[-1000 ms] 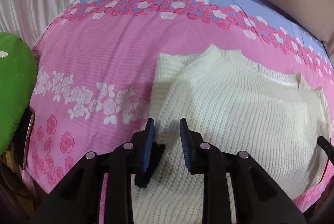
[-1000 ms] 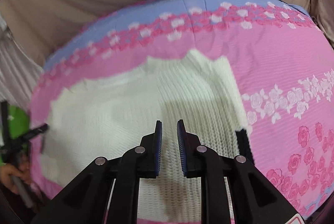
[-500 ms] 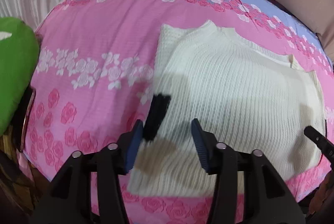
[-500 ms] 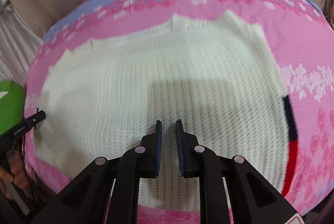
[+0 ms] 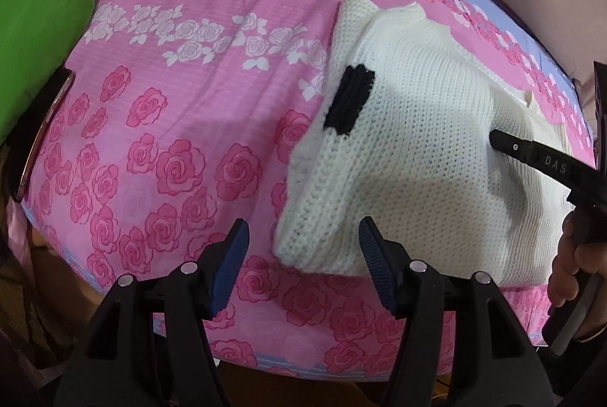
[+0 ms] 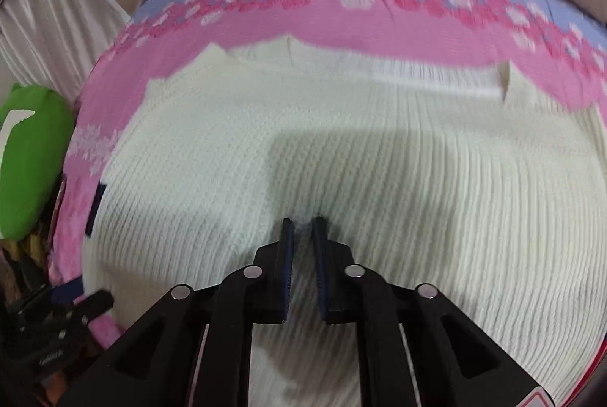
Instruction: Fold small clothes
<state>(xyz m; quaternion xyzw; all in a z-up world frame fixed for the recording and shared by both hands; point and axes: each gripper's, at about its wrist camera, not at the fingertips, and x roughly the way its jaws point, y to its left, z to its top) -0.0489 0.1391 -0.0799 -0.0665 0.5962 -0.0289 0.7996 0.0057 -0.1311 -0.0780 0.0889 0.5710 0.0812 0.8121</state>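
A white knit sweater (image 5: 417, 141) lies spread on the pink rose-print bedsheet (image 5: 170, 103), with a black patch (image 5: 349, 99) near its left edge. My left gripper (image 5: 303, 228) hangs over the sweater's near left corner. Its jaws are opening, and the corner lies between the pads without touching them. In the right wrist view the sweater (image 6: 379, 160) fills the frame. My right gripper (image 6: 303, 222) is shut, its tips pressed into the middle of the knit with a small pucker pinched between them. The left wrist view shows it as a black finger (image 5: 504, 143) on the sweater.
A green cushion (image 5: 34, 46) sits at the bed's left edge with a dark flat object (image 5: 41, 134) beside it. A hand (image 5: 569, 263) holds the right gripper's handle. Pale curtains (image 6: 45, 39) and a beige wall stand behind the bed.
My left gripper slid back and left off the knit to its near corner and opened wide. My right gripper swept left over the sweater's middle, dropped onto the knit and closed.
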